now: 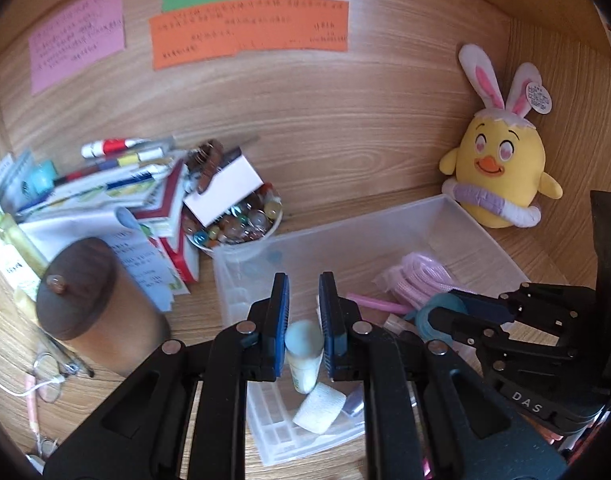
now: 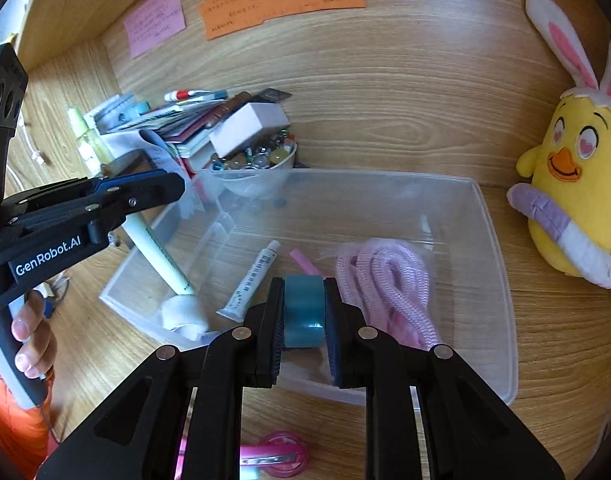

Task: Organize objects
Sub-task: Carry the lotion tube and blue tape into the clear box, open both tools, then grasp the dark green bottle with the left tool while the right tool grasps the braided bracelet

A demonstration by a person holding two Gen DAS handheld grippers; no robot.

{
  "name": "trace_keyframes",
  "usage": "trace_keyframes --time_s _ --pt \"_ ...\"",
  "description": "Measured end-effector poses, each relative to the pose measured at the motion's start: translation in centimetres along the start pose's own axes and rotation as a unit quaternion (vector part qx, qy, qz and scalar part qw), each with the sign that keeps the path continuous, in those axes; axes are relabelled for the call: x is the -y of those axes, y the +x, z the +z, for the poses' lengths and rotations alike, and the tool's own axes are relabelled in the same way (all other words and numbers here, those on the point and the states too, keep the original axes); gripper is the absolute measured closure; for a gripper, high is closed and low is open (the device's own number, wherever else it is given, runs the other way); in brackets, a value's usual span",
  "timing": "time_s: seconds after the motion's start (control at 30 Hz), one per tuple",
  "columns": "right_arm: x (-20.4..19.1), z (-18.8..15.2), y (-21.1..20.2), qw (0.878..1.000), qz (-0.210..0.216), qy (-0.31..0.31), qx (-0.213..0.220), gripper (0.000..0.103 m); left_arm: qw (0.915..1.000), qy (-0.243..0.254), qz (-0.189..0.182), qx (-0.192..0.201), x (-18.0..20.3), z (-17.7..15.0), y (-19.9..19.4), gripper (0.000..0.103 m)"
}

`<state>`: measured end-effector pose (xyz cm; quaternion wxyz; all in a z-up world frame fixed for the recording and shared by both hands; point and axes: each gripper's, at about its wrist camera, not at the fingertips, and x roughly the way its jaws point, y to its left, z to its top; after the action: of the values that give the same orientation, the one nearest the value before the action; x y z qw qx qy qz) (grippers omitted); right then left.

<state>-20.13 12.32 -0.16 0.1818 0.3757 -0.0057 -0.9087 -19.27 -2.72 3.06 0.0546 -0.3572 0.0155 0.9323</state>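
Observation:
A clear plastic bin [image 2: 493, 240] sits on the wooden desk; it also shows in the left wrist view [image 1: 233, 276]. My left gripper [image 1: 304, 312] is shut on a pale cream tube [image 1: 303, 354] and holds it over the bin's left end; the tube [image 2: 157, 252] slants down into the bin. My right gripper [image 2: 304, 312] is shut on a teal tape roll [image 2: 304, 310] above the bin's front; it shows in the left wrist view [image 1: 445, 312]. Inside the bin lie a pink cord bundle [image 2: 385, 280], a white ointment tube [image 2: 251, 280], a pink stick [image 2: 303, 260] and a white bandage roll [image 2: 183, 314].
A yellow chick plush [image 2: 573, 192] stands right of the bin. A bowl of glass beads [image 1: 241, 220], a stack of booklets and pens [image 1: 105, 192] and a brown lidded jar [image 1: 85, 300] crowd the left. Pink scissors [image 2: 273, 454] lie at the front. Coloured notes [image 1: 249, 32] hang on the back wall.

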Motion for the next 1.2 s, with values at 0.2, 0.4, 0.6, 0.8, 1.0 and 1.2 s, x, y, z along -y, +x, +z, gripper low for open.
trace_keyframes --time_s 0.2,0.4,0.6,0.8,1.0,1.2 --pt "0.3 0.1 -0.4 1.000 -0.016 0.007 0.008 0.059 0.9999 0.001 -0.014 0.003 0.4 -0.1 -0.7 0.088" --pt "0.4 0.2 -2.1 0.999 -0.029 0.007 0.023 0.045 0.9998 0.003 -0.017 0.012 1.0 -0.5 -2.3 0.058" --pt "0.4 -0.5 -4.7 0.999 -0.030 0.008 0.039 0.031 0.9995 0.002 -0.014 0.027 1.3 -1.4 -4.6 0.026" --pt "0.2 -2.1 -7.7 0.998 -0.035 0.002 0.052 0.025 0.9996 0.006 -0.009 0.028 2.2 -3.5 -6.9 0.004" --pt "0.0 -4.6 -9.3 0.999 -0.030 -0.001 0.043 0.020 0.9996 0.023 -0.002 0.017 3.5 -6.8 -8.7 0.002" --pt "-0.4 -7.9 -9.7 0.998 -0.050 -0.017 0.022 0.020 0.9997 0.018 -0.015 -0.009 4.5 -10.6 -9.2 0.002"
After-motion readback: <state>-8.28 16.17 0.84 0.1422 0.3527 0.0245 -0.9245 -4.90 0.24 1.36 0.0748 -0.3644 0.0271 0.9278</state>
